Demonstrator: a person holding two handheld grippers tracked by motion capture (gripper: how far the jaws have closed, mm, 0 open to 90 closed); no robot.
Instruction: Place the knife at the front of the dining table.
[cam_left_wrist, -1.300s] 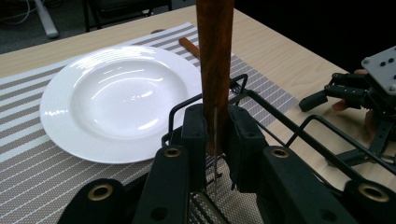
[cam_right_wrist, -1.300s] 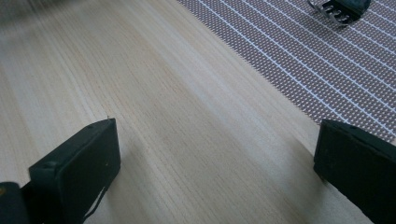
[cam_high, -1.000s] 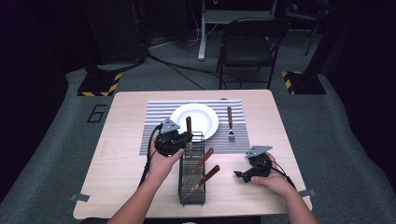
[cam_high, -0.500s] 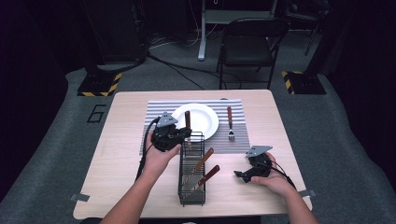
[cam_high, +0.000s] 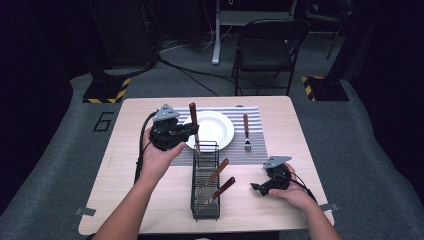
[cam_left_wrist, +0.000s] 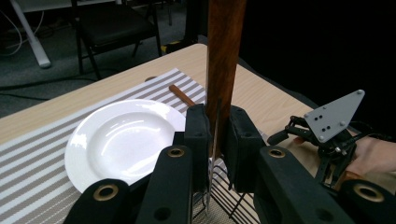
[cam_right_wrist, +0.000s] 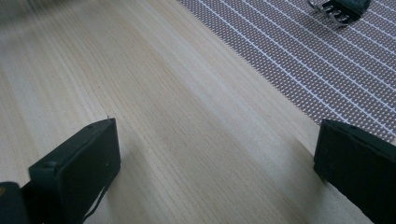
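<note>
My left gripper (cam_high: 192, 131) (cam_left_wrist: 217, 135) is shut on a wooden-handled knife (cam_high: 193, 114) (cam_left_wrist: 226, 46), held upright with its thin blade pointing down over the far end of the black wire rack (cam_high: 205, 186). Just behind it, a white plate (cam_high: 216, 131) (cam_left_wrist: 123, 140) rests on a striped placemat (cam_high: 260, 150). A wooden-handled fork (cam_high: 246, 131) (cam_left_wrist: 182, 95) lies to the right of the plate. My right gripper (cam_high: 256, 188) (cam_right_wrist: 217, 154) sits low on the table at the front right, open, with only bare wood between its jaws.
Two more wooden-handled utensils (cam_high: 216, 172) lean in the rack. The fork's tines (cam_right_wrist: 338, 9) and the placemat's edge (cam_right_wrist: 303, 60) lie ahead of the right gripper. A folding chair (cam_high: 267, 47) stands beyond the table's far edge.
My left gripper has risen with the knife, drawing it up out of the rack and a little to the left. The right hand has stayed put.
</note>
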